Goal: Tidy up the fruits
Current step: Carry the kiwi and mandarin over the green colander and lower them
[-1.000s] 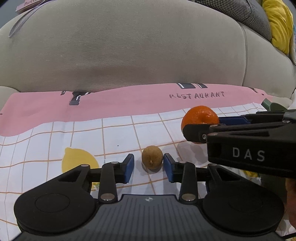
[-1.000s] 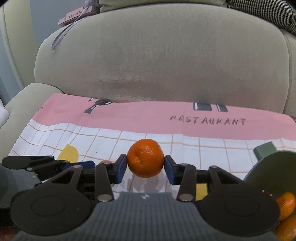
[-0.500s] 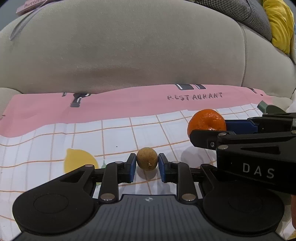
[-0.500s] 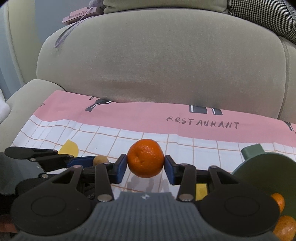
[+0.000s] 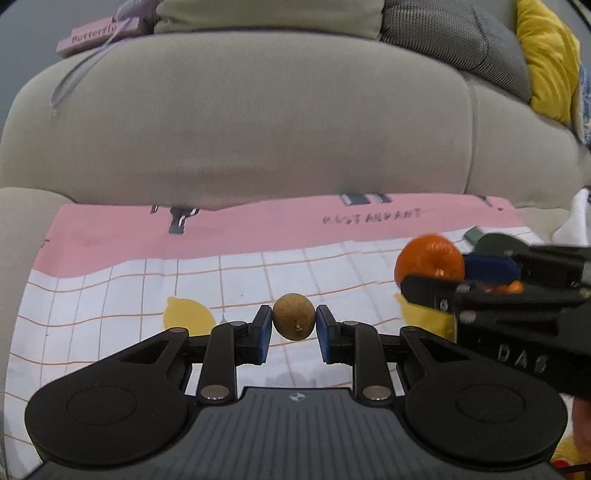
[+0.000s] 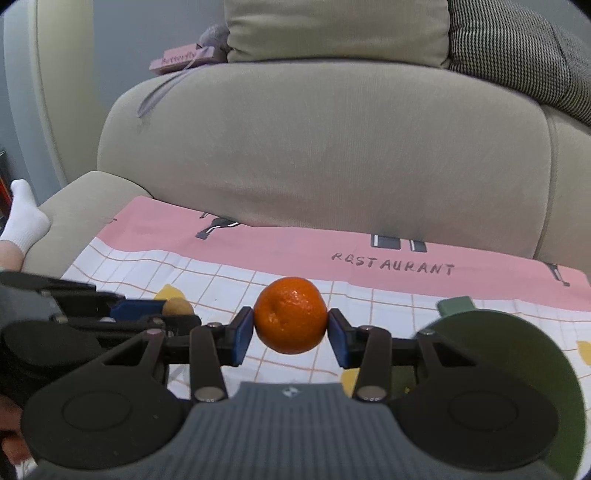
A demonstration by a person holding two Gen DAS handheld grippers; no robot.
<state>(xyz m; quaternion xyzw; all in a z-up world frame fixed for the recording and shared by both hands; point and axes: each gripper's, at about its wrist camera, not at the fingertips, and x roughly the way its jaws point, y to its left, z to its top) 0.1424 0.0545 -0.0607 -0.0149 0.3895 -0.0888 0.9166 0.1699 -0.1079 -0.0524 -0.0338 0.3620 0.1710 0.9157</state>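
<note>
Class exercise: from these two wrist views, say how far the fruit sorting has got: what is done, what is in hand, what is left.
Done: some orange fruit seems to lie already in the green bowl. In hand: the left tool is shut on a small brown fruit, the right tool on a mandarin, both clear of the printed cloth. Left: setting both fruits down; no other loose fruit shows.

A beige sofa point(image 6: 325, 147) fills the far side, its rounded back cushion rising behind the seat. A pink-and-white checked cloth point(image 6: 288, 243) printed "RESTAURANT" covers the seat. On the sofa's top sit a pink "Butterfly" box point(image 6: 183, 59), far left, and a houndstooth cushion point(image 6: 517, 55), far right. A yellow pillow point(image 5: 550, 55) lies farther right. The grey wall point(image 6: 140, 29) shows behind.
</note>
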